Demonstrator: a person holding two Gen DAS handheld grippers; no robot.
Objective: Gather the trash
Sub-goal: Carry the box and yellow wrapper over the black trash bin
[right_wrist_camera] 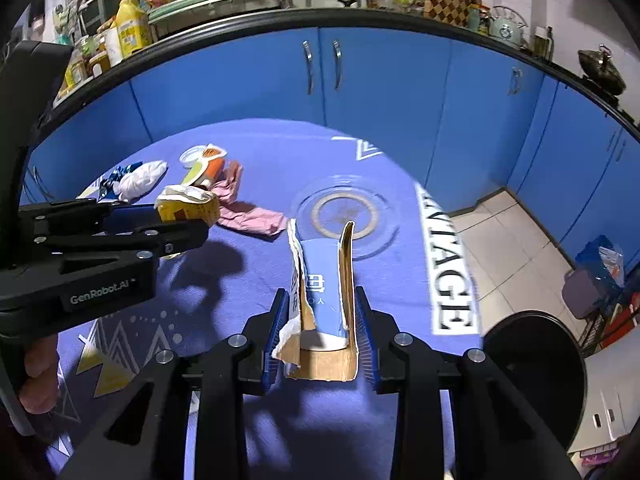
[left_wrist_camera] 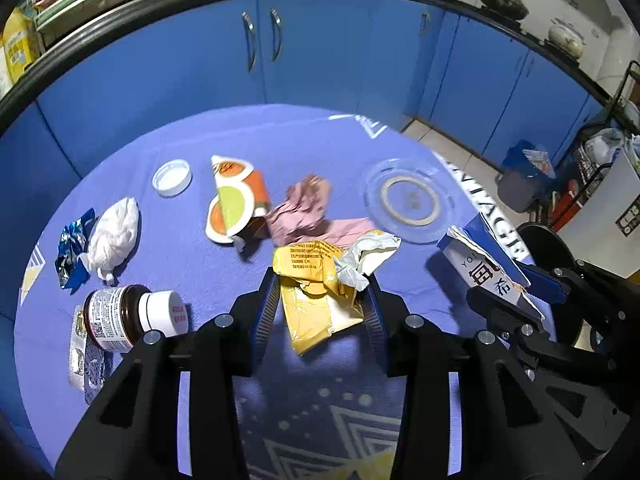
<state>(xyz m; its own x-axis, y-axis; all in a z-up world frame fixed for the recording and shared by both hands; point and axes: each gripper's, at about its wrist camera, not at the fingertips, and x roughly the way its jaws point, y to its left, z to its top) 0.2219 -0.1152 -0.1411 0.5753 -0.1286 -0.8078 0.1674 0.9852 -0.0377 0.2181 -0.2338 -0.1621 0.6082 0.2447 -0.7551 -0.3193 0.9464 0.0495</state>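
Between the fingers of the left gripper (left_wrist_camera: 322, 292), seen from the left wrist camera, sits a crumpled yellow wrapper (left_wrist_camera: 314, 288) with a torn white lining; the fingers are closed on its sides and hold it above the tabletop (left_wrist_camera: 200, 248), which is covered in a blue-violet cloth. Other litter lies on the cloth beyond: a pink wrapper (left_wrist_camera: 310, 212), a folded paper cup (left_wrist_camera: 236, 200) printed in orange and green, a white lid (left_wrist_camera: 172, 177), a white tissue wad (left_wrist_camera: 114, 236) touching a blue foil wrapper (left_wrist_camera: 72, 248), and a brown jar (left_wrist_camera: 120, 316) on its side with a white cap. A clear glass plate (left_wrist_camera: 408, 200) rests to the right. At the right edge, the right gripper (left_wrist_camera: 516, 288) grips a torn blue carton (left_wrist_camera: 484, 260).

From the right wrist camera, the right gripper (right_wrist_camera: 322, 320) has its fingers pressed against both sides of the torn blue carton (right_wrist_camera: 324, 296), a ripped box showing brown cardboard inside and white torn edges. It is held off the tabletop (right_wrist_camera: 400, 240), pointing toward the glass plate (right_wrist_camera: 344, 212). On the left, the left gripper (right_wrist_camera: 188, 224) reaches in level from the side, carrying the yellow wrapper (right_wrist_camera: 188, 204). Behind it lie the pink wrapper (right_wrist_camera: 248, 212), paper cup (right_wrist_camera: 206, 168) and tissue wad (right_wrist_camera: 142, 180). A black round bin (right_wrist_camera: 536, 364) stands on the floor at lower right.
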